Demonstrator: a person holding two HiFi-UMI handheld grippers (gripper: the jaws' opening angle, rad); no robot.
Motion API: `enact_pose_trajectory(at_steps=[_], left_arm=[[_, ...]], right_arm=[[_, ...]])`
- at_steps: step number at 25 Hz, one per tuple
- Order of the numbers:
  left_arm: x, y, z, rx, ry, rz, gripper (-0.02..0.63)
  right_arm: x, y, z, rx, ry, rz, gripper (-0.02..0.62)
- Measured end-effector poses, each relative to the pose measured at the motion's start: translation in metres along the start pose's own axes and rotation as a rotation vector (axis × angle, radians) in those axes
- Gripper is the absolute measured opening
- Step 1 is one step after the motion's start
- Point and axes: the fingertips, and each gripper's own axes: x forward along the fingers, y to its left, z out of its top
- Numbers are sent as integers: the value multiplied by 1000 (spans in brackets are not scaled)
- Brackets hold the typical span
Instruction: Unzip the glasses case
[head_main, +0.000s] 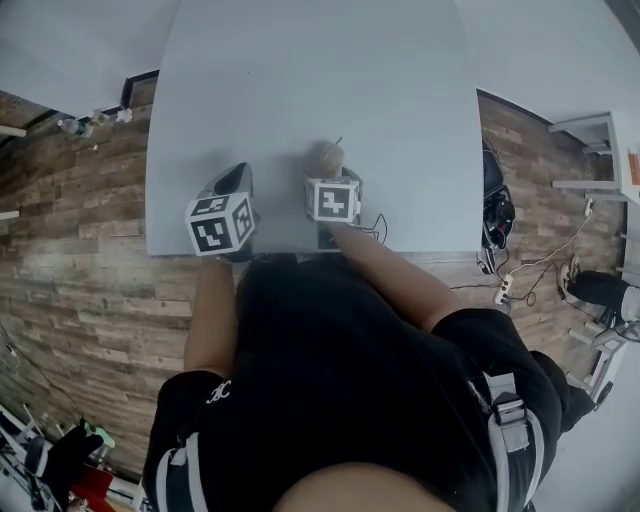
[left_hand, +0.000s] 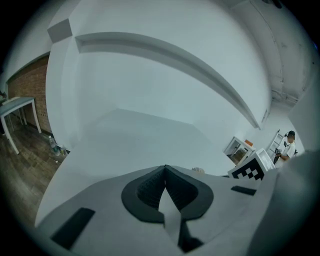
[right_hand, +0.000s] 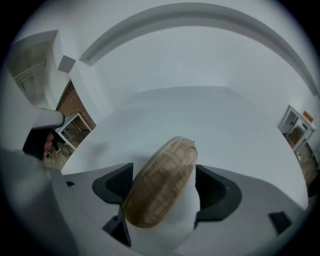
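A tan woven-look glasses case (head_main: 326, 156) lies on the pale grey table (head_main: 320, 80), just beyond the near edge. In the right gripper view the case (right_hand: 167, 165) stands tilted on its edge between the jaws of my right gripper (right_hand: 164, 186). The jaws are open: the left pad is at the case's side and a strip of table shows before the right pad. My left gripper (head_main: 235, 182) hovers a little left of the case, over the table's near edge. Its jaws (left_hand: 165, 172) are shut with nothing between them.
The table's near edge (head_main: 300, 250) runs just under both grippers. Wood-pattern floor surrounds the table. Cables and a power strip (head_main: 503, 290) lie at the right, with white shelving (head_main: 600, 150) beyond. Small bottles (head_main: 82, 124) stand on the floor at the far left.
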Motion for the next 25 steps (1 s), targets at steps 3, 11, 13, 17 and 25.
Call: enact_pose_trajectory(at_steps=[3,11,13,17,25], left_arm=[[-1,7,0,9,5,-22,3],[4,-2,1,13,12,-55,3],[6,-7,3,21,10,-62,3],[10,-17,2,34,14,-74,3],[21,-40,4,39,20,-102,3]], right_arm=[[7,6,15,-54,-51,-51,356],[21,27,-14,10,96,63,356],[20,43,-18,71,94,174,356],[21,16,-20,-1,91,169,356],[3,-5,-7,13,31,314,355]])
